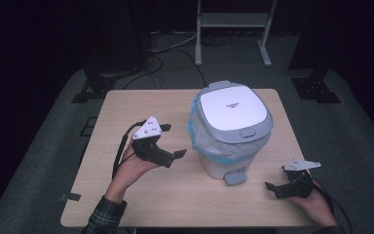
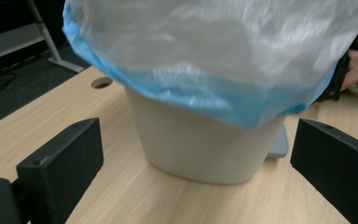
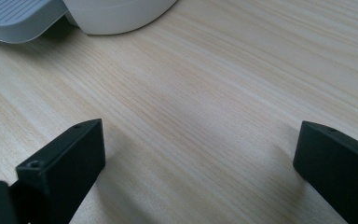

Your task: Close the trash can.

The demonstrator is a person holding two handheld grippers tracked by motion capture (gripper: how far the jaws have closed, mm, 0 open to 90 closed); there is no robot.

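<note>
A white pedal bin (image 1: 219,165) with a grey and white lid (image 1: 233,109) stands shut on the right half of the table, lined with a clear blue-edged bag (image 1: 209,141). Its grey pedal (image 1: 235,177) faces the near edge. My left gripper (image 1: 174,141) hovers just left of the bin, open, with nothing between its jaws. In the left gripper view the bin's body (image 2: 200,144) and the bag (image 2: 214,56) are close ahead between the jaws. My right gripper (image 1: 277,178) sits low at the near right, open and empty, with the pedal (image 3: 16,16) and the bin's base (image 3: 121,11) ahead.
The wooden table (image 1: 141,195) has a round cable hole (image 2: 101,83) at its far side and a strip of black tape (image 1: 70,197) at its near left edge. A metal stand (image 1: 233,24) and cables (image 1: 165,53) are on the floor beyond.
</note>
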